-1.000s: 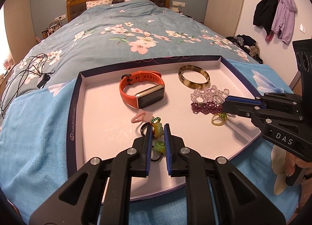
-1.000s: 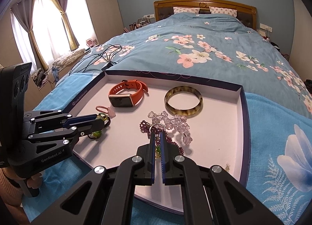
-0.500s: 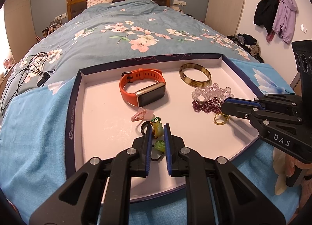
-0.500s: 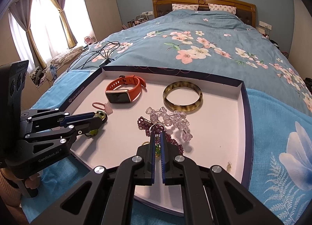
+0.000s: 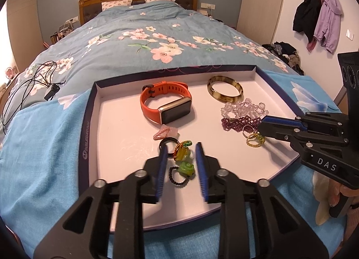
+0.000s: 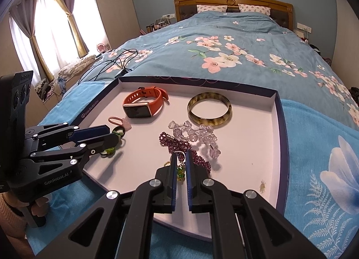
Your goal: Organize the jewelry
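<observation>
Between the right tool's [image 6: 180, 162] just-parting jaws, small rings [image 6: 180, 170] (half hidden) seem unpinched; left tool [image 5: 181, 152] gapes.

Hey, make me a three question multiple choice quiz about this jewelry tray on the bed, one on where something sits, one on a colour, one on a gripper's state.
1. What lies directly beside the orange smartwatch at the tray's far edge?
A. tortoiseshell bangle
B. black hair tie
C. charging cable

2. What colour is the dark beaded bracelet?
A. white
B. purple
C. orange

3. How does the left gripper stand?
A. clamped on the watch
B. shut tight on the rings
C. open, with the green rings between its fingers

Answers:
1 A, the tortoiseshell bangle lies to the watch's right.
2 B, its beads are deep purple.
3 C, its jaws have just been opening; gaps show beside the green rings.
</observation>
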The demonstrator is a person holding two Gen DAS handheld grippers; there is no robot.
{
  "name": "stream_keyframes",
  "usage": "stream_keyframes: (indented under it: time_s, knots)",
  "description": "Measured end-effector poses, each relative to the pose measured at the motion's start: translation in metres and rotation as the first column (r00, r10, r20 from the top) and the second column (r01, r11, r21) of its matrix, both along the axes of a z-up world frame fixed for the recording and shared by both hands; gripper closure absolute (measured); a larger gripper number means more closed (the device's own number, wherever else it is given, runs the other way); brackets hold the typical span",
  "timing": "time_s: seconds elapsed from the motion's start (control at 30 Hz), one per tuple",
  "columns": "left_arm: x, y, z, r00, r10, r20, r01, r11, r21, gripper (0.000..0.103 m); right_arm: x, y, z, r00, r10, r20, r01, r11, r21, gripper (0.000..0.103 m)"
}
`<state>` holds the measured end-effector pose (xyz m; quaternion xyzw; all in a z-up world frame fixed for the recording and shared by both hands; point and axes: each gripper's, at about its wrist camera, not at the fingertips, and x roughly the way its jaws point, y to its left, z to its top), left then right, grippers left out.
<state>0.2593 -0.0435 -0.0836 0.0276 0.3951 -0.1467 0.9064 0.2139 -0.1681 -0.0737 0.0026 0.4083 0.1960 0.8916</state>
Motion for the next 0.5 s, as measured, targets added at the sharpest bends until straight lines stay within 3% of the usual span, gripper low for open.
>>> stream_keyframes:
  time_s: [0.1, 0.17, 0.27, 0.37, 0.43, 0.5]
  knots:
    - [-0.006, 0.004, 0.006, 1.0, -0.002, 0.021, 0.003, 1.0, -0.021, 0.054, -0.006, -0.004, 0.005, 1.0, -0.011, 0.016, 0.01, 1.0, 0.013, 0.084]
    - [-0.012, 0.005, 0.011, 0.999, -0.006, 0.034, 0.007, 0.999, -0.031, 0.053, -0.011, -0.007, 0.01, 0.999, -0.021, 0.031, 0.02, 1.0, 0.024, 0.077]
    - [-0.022, 0.01, 0.02, 0.998, -0.002, 0.055, 0.005, 0.999, -0.049, 0.041, -0.023, -0.013, 0.015, 0.998, -0.038, 0.053, 0.036, 0.999, 0.038, 0.072]
    - [-0.034, 0.014, 0.029, 0.997, -0.004, 0.078, 0.01, 0.997, -0.075, 0.022, -0.037, -0.016, 0.019, 0.995, -0.058, 0.086, 0.055, 0.998, 0.036, 0.052]
    - [-0.046, 0.017, 0.036, 0.994, -0.001, 0.108, 0.011, 0.996, -0.089, 0.016, -0.045, -0.017, 0.023, 0.992, -0.067, 0.11, 0.064, 0.997, 0.031, 0.048]
    - [-0.056, 0.02, 0.042, 0.991, 0.005, 0.134, 0.007, 0.996, -0.084, 0.005, -0.054, -0.018, 0.026, 0.986, -0.089, 0.143, 0.087, 0.996, 0.024, 0.028]
